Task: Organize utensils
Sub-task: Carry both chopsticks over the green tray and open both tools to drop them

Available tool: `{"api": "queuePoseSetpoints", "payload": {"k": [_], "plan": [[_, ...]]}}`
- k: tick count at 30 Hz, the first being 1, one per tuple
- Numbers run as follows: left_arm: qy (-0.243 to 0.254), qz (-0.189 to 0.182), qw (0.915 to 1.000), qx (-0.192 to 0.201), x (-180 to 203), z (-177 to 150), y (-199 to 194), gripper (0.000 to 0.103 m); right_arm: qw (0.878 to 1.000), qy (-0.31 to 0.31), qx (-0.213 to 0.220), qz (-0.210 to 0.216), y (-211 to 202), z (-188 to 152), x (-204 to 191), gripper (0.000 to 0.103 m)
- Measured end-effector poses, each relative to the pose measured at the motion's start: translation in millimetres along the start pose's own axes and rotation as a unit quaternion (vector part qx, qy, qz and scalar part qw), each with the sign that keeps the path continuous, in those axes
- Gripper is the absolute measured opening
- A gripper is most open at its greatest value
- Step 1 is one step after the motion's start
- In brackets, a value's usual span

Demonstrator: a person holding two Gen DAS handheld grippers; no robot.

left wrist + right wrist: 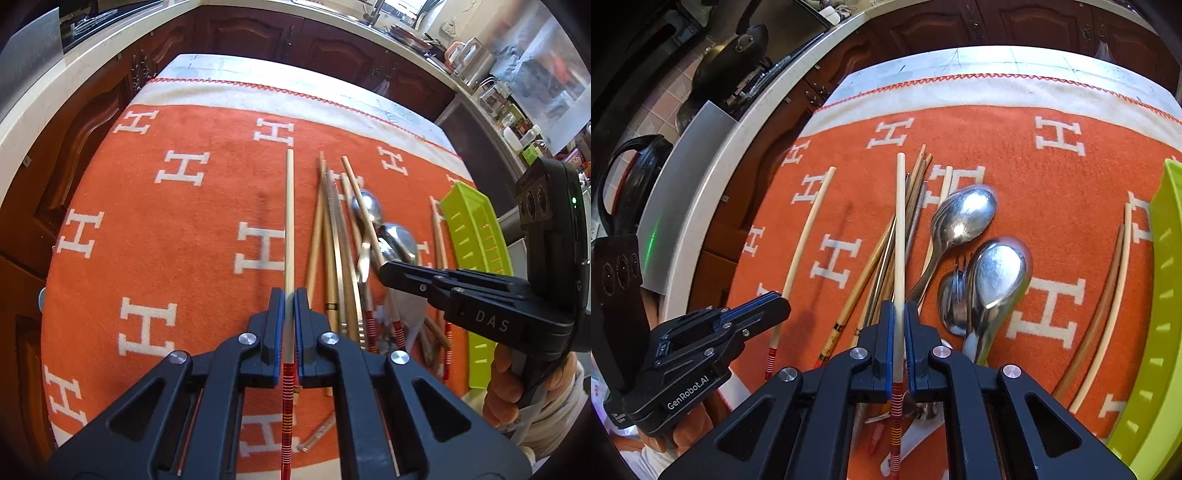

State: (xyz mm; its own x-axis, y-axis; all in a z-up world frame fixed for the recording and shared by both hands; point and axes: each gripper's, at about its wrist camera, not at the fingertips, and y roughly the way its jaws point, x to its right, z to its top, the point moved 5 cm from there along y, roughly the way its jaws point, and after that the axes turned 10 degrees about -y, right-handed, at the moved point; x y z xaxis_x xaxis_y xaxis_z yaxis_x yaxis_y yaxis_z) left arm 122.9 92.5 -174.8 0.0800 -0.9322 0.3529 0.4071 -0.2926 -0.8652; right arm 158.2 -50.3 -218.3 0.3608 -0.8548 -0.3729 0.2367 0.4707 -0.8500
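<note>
Both hand-held grippers, left (289,306) and right (900,317), pinch one pale red-banded chopstick (289,221) each, while ahead of them the pile (886,251) of chopsticks and steel spoons (964,218) lies unsorted on the orange cloth (166,240), the green tray (1160,295) rightward apparently unfilled.

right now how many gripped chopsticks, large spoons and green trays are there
gripped chopsticks: 2, one in the left gripper, one in the right gripper
large spoons: 2
green tray: 1
total: 5
</note>
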Motion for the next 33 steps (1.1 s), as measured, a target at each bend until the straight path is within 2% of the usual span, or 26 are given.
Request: {"api": "queuePoseSetpoints", "payload": {"k": [3, 9, 13, 18, 22, 25, 27, 30, 33], "plan": [[0.005, -0.008, 0.9999, 0.005, 11.6, -2.5, -10.6, 0.003, 1.000, 0.016, 0.016, 0.014, -18.6, -5.8, 2.3, 0.005], [0.036, -0.040, 0.9985, 0.015, 62.4, -10.0, -40.9, 0.003, 0.996, 0.057, 0.065, 0.035, -90.8, -22.0, 19.7, 0.005], [0.067, -0.070, 0.9953, 0.010, 116.4, -17.7, -50.0, 0.003, 0.992, 0.076, 0.101, 0.011, -153.6, -39.8, 50.1, 0.005], [0.110, -0.095, 0.9893, -0.017, 204.3, -30.6, -37.4, 0.003, 0.985, 0.109, 0.121, -0.058, -206.8, -65.7, 106.1, 0.005], [0.129, -0.100, 0.9856, -0.042, 258.0, -44.8, -15.1, 0.003, 0.980, 0.140, 0.110, -0.089, -219.5, -82.8, 149.0, 0.005], [0.139, -0.090, 0.9844, -0.060, 282.5, -52.9, 6.9, 0.003, 0.978, 0.153, 0.089, -0.108, -216.2, -97.0, 177.7, 0.006], [0.140, -0.082, 0.9840, -0.074, 289.5, -58.5, 21.6, 0.003, 0.977, 0.159, 0.076, -0.117, -211.4, -103.8, 192.6, 0.006], [0.151, -0.058, 0.9842, -0.071, 291.1, -64.0, 33.5, 0.004, 0.974, 0.166, 0.064, -0.139, -204.5, -113.9, 206.6, 0.009], [0.150, -0.048, 0.9854, -0.064, 284.8, -66.0, 29.4, 0.005, 0.974, 0.166, 0.068, -0.140, -202.7, -122.5, 208.1, 0.018]]}}
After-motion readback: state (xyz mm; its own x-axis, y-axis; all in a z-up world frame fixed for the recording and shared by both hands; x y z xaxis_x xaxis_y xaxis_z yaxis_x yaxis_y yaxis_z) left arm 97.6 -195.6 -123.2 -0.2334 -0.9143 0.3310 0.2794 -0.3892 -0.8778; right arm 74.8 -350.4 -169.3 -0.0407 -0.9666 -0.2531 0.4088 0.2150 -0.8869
